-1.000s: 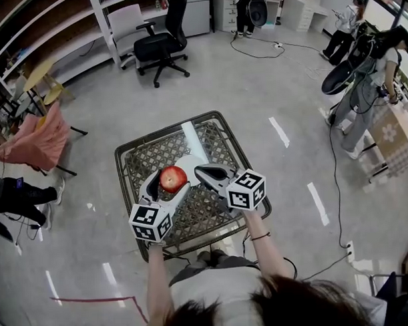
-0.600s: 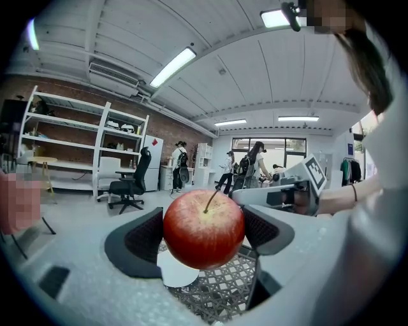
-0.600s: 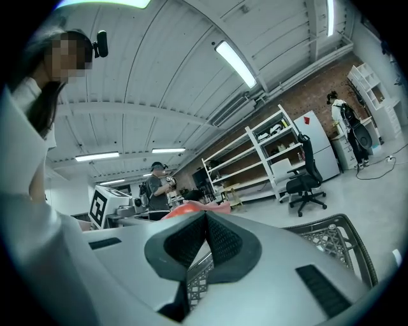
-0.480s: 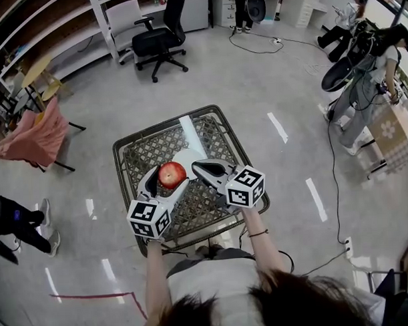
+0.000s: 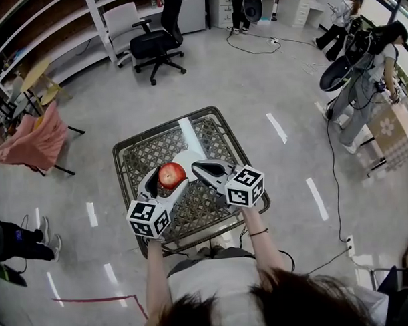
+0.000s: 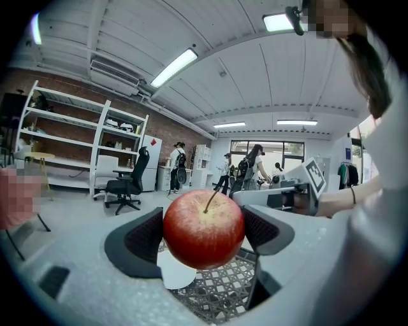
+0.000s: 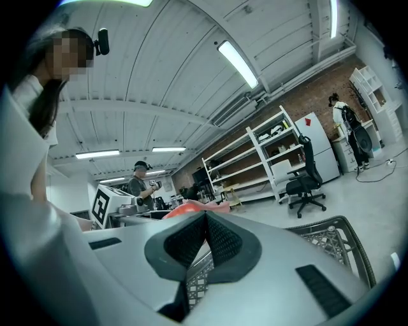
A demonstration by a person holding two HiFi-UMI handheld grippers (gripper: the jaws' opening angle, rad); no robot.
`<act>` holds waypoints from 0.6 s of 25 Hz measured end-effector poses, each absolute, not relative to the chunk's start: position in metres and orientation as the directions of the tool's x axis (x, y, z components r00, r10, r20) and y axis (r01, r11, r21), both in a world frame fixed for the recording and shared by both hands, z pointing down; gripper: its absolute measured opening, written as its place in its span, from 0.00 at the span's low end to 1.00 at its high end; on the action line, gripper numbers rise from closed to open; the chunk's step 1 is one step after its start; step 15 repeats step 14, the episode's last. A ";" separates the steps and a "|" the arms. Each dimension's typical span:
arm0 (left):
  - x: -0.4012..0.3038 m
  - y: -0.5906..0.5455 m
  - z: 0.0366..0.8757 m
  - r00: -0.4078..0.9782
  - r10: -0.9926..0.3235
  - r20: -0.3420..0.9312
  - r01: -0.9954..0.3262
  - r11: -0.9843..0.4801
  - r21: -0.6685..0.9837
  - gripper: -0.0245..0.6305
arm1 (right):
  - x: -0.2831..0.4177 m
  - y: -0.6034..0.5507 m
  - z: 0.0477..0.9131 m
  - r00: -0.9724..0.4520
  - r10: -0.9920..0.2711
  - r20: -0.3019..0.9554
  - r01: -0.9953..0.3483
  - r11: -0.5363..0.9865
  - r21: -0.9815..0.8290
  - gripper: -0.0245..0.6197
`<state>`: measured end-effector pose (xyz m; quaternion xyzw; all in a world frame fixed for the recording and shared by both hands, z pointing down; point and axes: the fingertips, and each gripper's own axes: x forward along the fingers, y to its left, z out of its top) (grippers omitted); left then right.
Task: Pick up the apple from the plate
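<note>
A red apple (image 5: 172, 175) with a stem is held up above the table, my left gripper (image 5: 168, 179) shut on it. In the left gripper view the apple (image 6: 204, 229) fills the space between both black pads (image 6: 143, 239). The white plate (image 5: 188, 157) lies on the lattice table (image 5: 143, 154) just beyond and below the apple; part of the plate (image 6: 175, 275) shows under the fruit. My right gripper (image 5: 203, 170) hovers right beside the apple, its jaws pressed together with nothing between them. From the right gripper view (image 7: 205, 239) a sliver of the apple (image 7: 185, 207) peeks over the jaws.
The small table has a raised metal rim (image 5: 240, 154) and stands on a shiny grey floor. An office chair (image 5: 156, 43) and shelving (image 5: 46, 37) stand far behind. A pink-draped chair (image 5: 33, 141) is at the left, people (image 5: 371, 73) at the right.
Both grippers and the apple hold nearly the same place over the table. The head view has shifted slightly, and a person at the left edge has moved further out.
</note>
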<state>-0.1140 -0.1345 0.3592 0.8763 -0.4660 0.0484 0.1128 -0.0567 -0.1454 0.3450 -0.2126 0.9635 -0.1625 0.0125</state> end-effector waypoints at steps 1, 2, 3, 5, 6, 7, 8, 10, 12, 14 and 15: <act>-0.114 -0.134 0.359 0.563 -0.805 0.188 -0.826 -0.541 0.157 0.65 | -0.057 -0.145 0.345 -0.909 -0.414 0.046 -0.406 0.856 -0.320 0.05; -0.114 -0.134 0.359 0.564 -0.804 0.188 -0.825 -0.542 0.159 0.65 | -0.057 -0.144 0.345 -0.909 -0.415 0.048 -0.408 0.855 -0.320 0.05; -0.113 -0.133 0.359 0.565 -0.803 0.189 -0.824 -0.543 0.159 0.65 | -0.057 -0.144 0.345 -0.908 -0.416 0.050 -0.409 0.855 -0.320 0.05; -0.112 -0.133 0.359 0.568 -0.800 0.193 -0.823 -0.546 0.158 0.65 | -0.056 -0.144 0.345 -0.907 -0.418 0.057 -0.413 0.853 -0.320 0.05; -0.112 -0.133 0.359 0.570 -0.799 0.194 -0.822 -0.548 0.158 0.65 | -0.056 -0.144 0.346 -0.906 -0.419 0.059 -0.415 0.851 -0.321 0.05; -0.111 -0.132 0.359 0.572 -0.797 0.195 -0.820 -0.549 0.159 0.65 | -0.056 -0.143 0.347 -0.906 -0.420 0.061 -0.416 0.851 -0.322 0.05; -0.111 -0.132 0.360 0.574 -0.796 0.194 -0.819 -0.551 0.162 0.65 | -0.055 -0.143 0.347 -0.905 -0.420 0.062 -0.417 0.850 -0.323 0.05; -0.109 -0.132 0.359 0.580 -0.793 0.186 -0.814 -0.554 0.174 0.65 | -0.055 -0.143 0.348 -0.905 -0.421 0.064 -0.418 0.849 -0.322 0.05; -0.109 -0.132 0.359 0.584 -0.793 0.175 -0.810 -0.555 0.188 0.65 | -0.055 -0.143 0.348 -0.905 -0.422 0.064 -0.419 0.850 -0.320 0.05; -0.110 -0.133 0.359 0.586 -0.793 0.168 -0.808 -0.555 0.199 0.65 | -0.055 -0.143 0.349 -0.905 -0.421 0.062 -0.418 0.851 -0.319 0.05; -0.110 -0.133 0.359 0.586 -0.793 0.168 -0.808 -0.555 0.199 0.65 | -0.055 -0.143 0.349 -0.905 -0.421 0.062 -0.418 0.851 -0.319 0.05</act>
